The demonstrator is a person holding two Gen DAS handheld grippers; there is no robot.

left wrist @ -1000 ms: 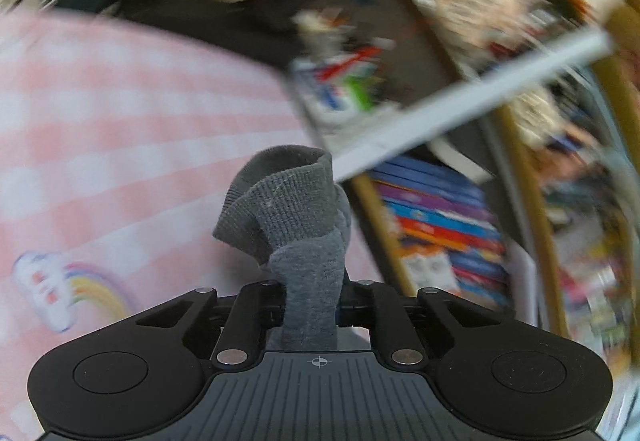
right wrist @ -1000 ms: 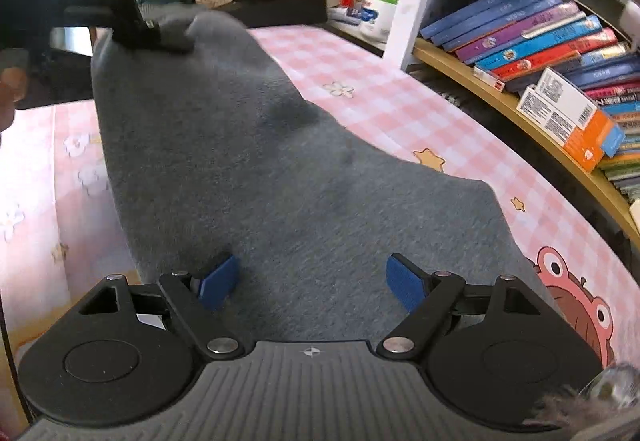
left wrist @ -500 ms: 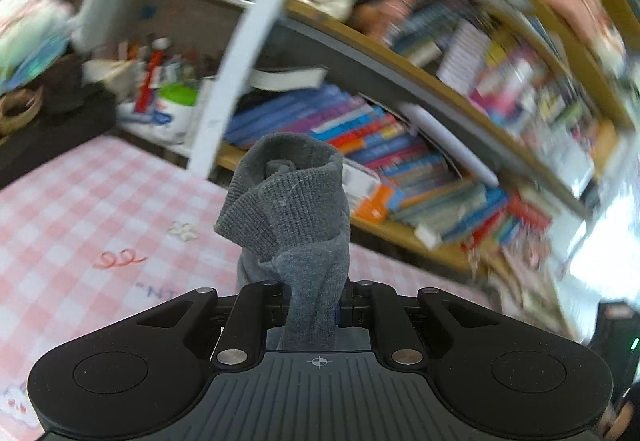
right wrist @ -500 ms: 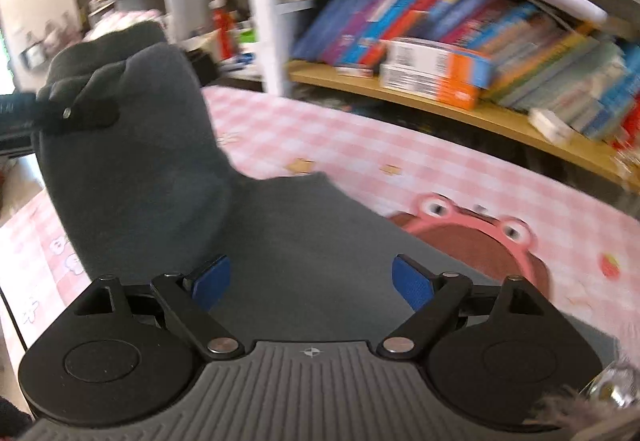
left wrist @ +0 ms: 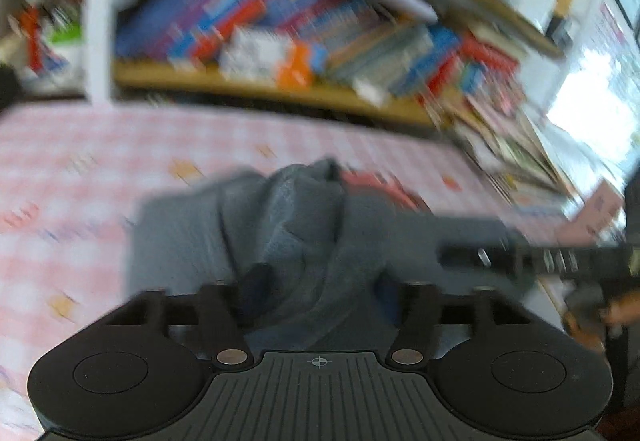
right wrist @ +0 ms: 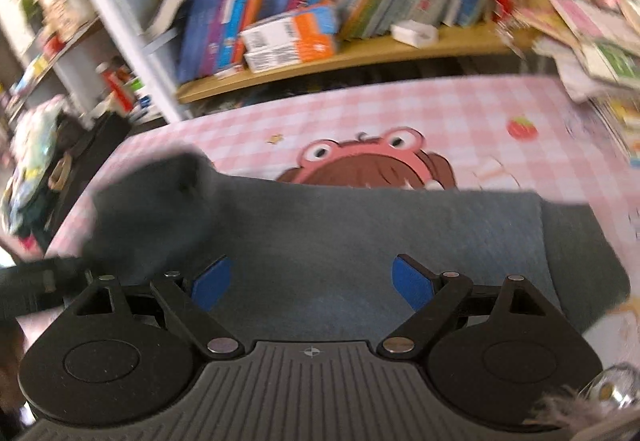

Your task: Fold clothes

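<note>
Left wrist view: grey garment (left wrist: 280,225) is now lying folded over on the pink checked counter (left wrist: 80,169), its bunched edge slipping free as the left hand-held gripper (left wrist: 320,293), clamped a second ago, has just been opening. Right hand-held gripper (right wrist: 312,281) is hovering released above it.

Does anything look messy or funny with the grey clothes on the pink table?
Yes. The grey garment lies mostly flat on the pink checked tablecloth, but its left end is bunched into a lump instead of lying smooth. The bookshelf behind looks crammed too.
</note>
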